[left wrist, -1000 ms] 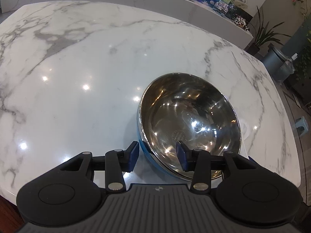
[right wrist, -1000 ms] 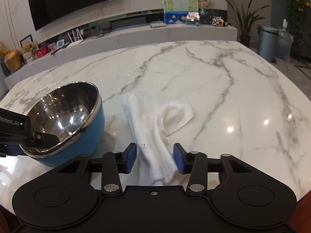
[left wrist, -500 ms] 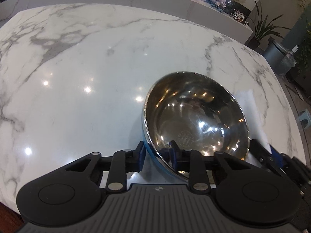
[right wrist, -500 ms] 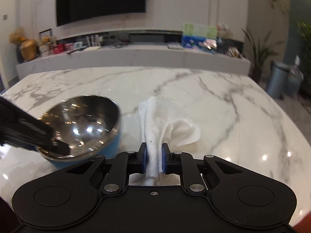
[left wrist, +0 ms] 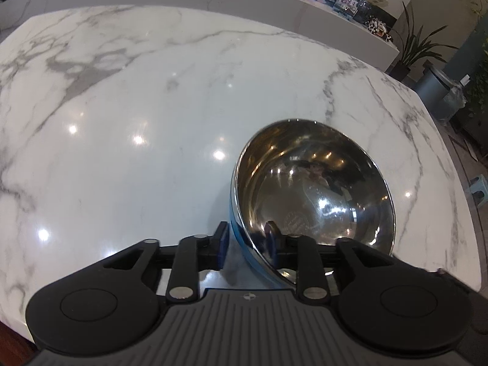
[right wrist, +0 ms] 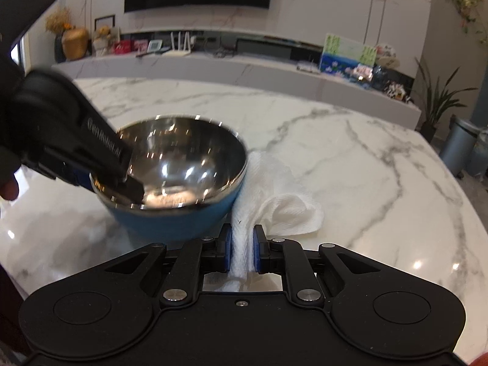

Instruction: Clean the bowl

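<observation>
The bowl (left wrist: pixel 317 195) is blue outside and shiny steel inside. It is tilted, with its near rim pinched in my left gripper (left wrist: pixel 246 245), one finger outside and one inside. It also shows in the right wrist view (right wrist: pixel 183 170), where the left gripper (right wrist: pixel 116 183) grips its left rim. My right gripper (right wrist: pixel 241 251) is shut on a white cloth (right wrist: pixel 274 207), which trails forward onto the marble table (right wrist: pixel 366 158) beside the bowl's right side.
The marble table's far and right edges (left wrist: pixel 442 140) are in view. Behind it runs a long white counter (right wrist: pixel 244 70) with pictures and ornaments. A grey bin (right wrist: pixel 457 146) and a plant stand on the floor at the right.
My left gripper closed on the bowl's rim and tilted it up. My right gripper closed on the cloth and moved left, close to the bowl.
</observation>
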### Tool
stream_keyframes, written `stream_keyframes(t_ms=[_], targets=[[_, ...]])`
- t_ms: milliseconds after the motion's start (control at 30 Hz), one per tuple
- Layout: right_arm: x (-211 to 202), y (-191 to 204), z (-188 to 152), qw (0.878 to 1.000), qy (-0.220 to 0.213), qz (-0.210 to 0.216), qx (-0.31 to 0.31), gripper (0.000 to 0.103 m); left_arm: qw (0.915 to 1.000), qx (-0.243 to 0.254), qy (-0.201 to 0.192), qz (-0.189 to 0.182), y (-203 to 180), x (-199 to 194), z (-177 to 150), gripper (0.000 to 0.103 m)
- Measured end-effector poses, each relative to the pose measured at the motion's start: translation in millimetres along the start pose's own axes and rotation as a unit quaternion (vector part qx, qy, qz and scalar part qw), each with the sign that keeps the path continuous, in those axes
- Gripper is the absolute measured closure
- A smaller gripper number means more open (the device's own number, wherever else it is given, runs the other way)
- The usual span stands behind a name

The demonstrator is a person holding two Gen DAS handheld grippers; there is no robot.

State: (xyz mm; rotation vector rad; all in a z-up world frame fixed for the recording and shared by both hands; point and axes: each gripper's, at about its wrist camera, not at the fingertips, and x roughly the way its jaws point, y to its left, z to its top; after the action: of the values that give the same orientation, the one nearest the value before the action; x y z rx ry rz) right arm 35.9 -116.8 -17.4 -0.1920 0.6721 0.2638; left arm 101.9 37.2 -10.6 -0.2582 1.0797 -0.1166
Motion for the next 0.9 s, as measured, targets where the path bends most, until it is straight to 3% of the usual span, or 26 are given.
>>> stream_keyframes(t_ms=[200, 533, 800, 900], targets=[[-2.1, 1.9, -0.7, 1.000, -0.001, 0.001, -0.005, 0.091, 0.9999, 0.014, 0.003, -0.003, -5.0, 2.6, -2.2, 0.072], [-20.1, 0.7, 3.9, 0.998, -0.044, -0.036, -0.012, 0.091, 0.9990, 0.037, -0.019, 0.017, -4.7, 4.3, 14.1, 0.087], [-14.7, 5.7, 1.3, 0.999, -0.025, -0.016, -0.025, 0.091, 0.9994, 0.025, -0.021, 0.016, -2.2, 4.2, 15.7, 0.087], [-10.2, 8.6, -1.2, 1.000, -0.012, -0.008, -0.028, 0.091, 0.9997, 0.017, -0.016, 0.011, -0.9, 3.4, 14.1, 0.080]])
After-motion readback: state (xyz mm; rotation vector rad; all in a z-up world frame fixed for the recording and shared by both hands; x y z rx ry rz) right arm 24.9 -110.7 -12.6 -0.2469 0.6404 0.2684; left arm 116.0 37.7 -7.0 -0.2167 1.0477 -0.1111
